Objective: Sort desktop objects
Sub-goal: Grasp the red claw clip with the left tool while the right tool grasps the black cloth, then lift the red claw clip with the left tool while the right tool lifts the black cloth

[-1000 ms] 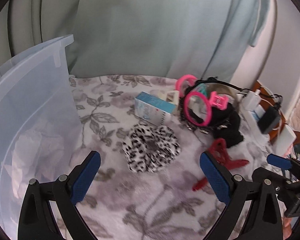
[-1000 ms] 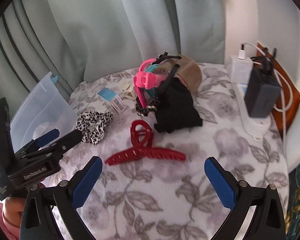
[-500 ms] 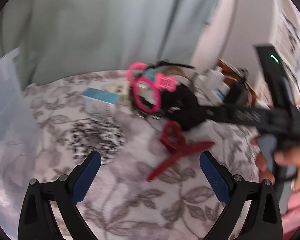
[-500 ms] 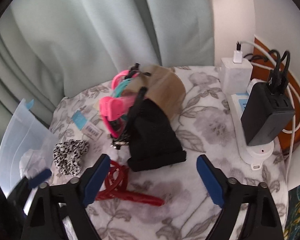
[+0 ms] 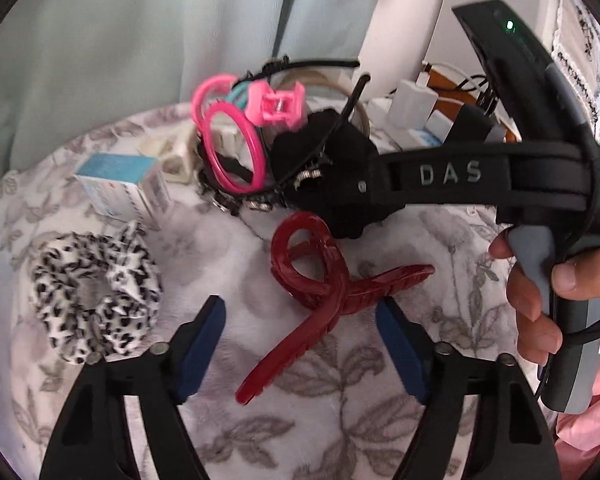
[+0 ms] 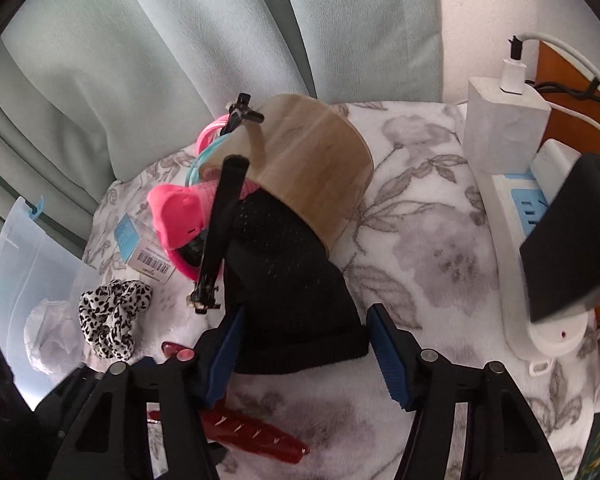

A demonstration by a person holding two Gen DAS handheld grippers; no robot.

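A dark red hair claw [image 5: 324, 284] lies on the floral cloth, its long end between the open fingers of my left gripper [image 5: 300, 332]. A leopard scrunchie [image 5: 96, 292] lies to its left. My right gripper [image 6: 304, 344] is open, its fingers on either side of a black fabric piece [image 6: 292, 292]. Behind that lie a brown tape roll [image 6: 312, 176], pink rings [image 5: 232, 148], a pink clip [image 5: 278, 104] and a black headband [image 6: 220, 216]. The right gripper's body [image 5: 460, 176] crosses the left wrist view.
A small blue and white box [image 5: 120, 184] sits at the left. A clear plastic bin [image 6: 28, 272] stands at the far left. A white power strip [image 6: 540, 280] with chargers and cables runs along the right edge. A curtain hangs behind.
My left gripper moved right from the bin and closed in on the red claw. My right gripper moved forward over the claw to the black fabric piece. Both stayed open.
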